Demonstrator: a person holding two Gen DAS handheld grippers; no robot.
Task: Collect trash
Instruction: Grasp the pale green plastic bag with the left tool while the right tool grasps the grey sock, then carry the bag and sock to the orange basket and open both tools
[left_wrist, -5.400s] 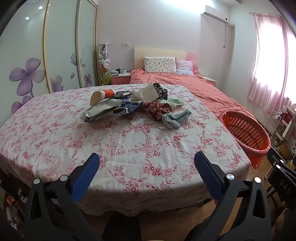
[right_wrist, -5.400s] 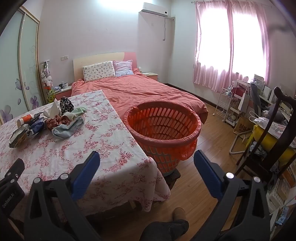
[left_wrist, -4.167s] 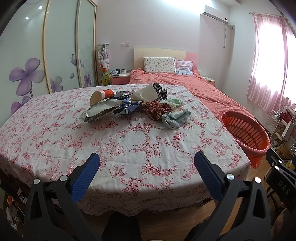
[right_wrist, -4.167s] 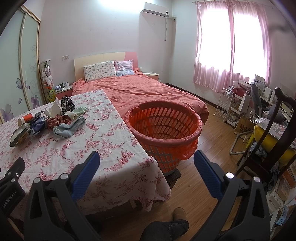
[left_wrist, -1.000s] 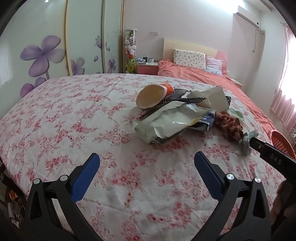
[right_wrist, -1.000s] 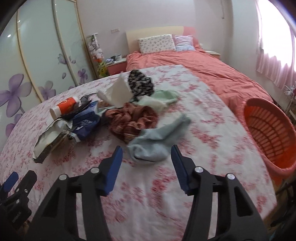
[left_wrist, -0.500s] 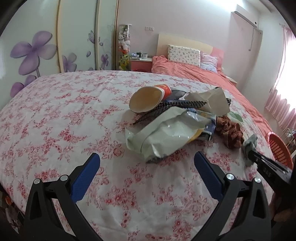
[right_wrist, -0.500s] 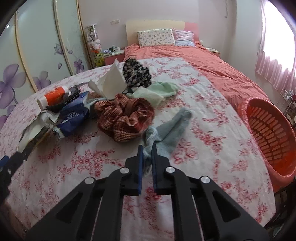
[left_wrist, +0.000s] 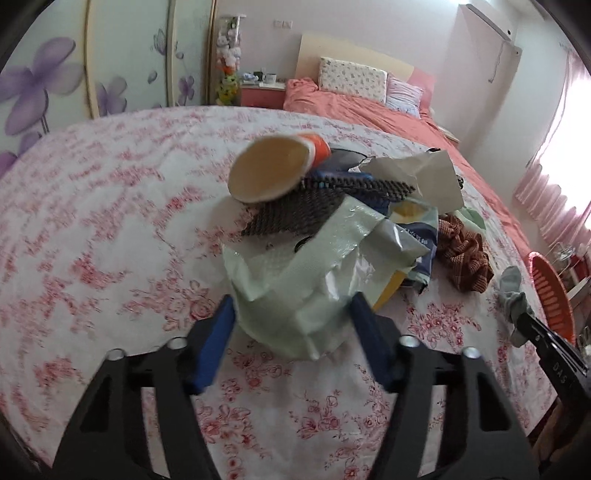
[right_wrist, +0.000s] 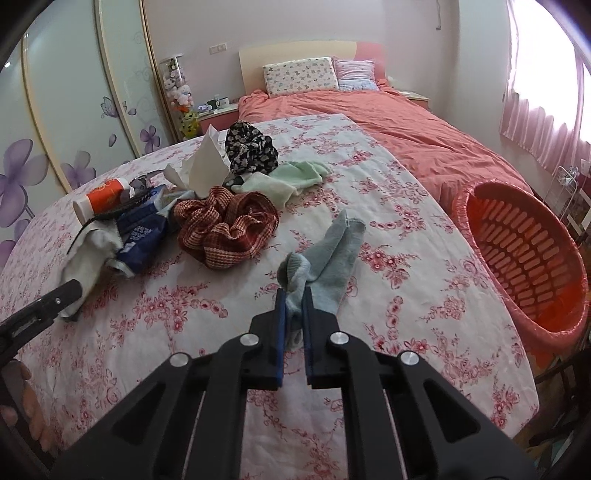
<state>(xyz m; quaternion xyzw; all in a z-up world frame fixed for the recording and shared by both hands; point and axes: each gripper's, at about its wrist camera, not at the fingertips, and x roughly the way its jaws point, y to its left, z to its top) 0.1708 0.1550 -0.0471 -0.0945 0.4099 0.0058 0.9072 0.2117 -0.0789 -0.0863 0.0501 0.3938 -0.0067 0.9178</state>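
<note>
Pinching grey sock (right_wrist: 325, 258), right gripper (right_wrist: 293, 310) down-tilted

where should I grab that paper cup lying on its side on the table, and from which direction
Take the paper cup at its open rim, which faces the left gripper. It lies tipped on the dark mesh piece, mouth toward the near left, orange base pointing away. Probably come from that near-left side with one finger inside the mouth and one outside, since the wall there is bare and the far side is crowded by wrappers.

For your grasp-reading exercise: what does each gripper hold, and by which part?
The right gripper pinches the blue-grey sock at its cuff end. The left gripper is closing around the pale green bag's near end.
</note>
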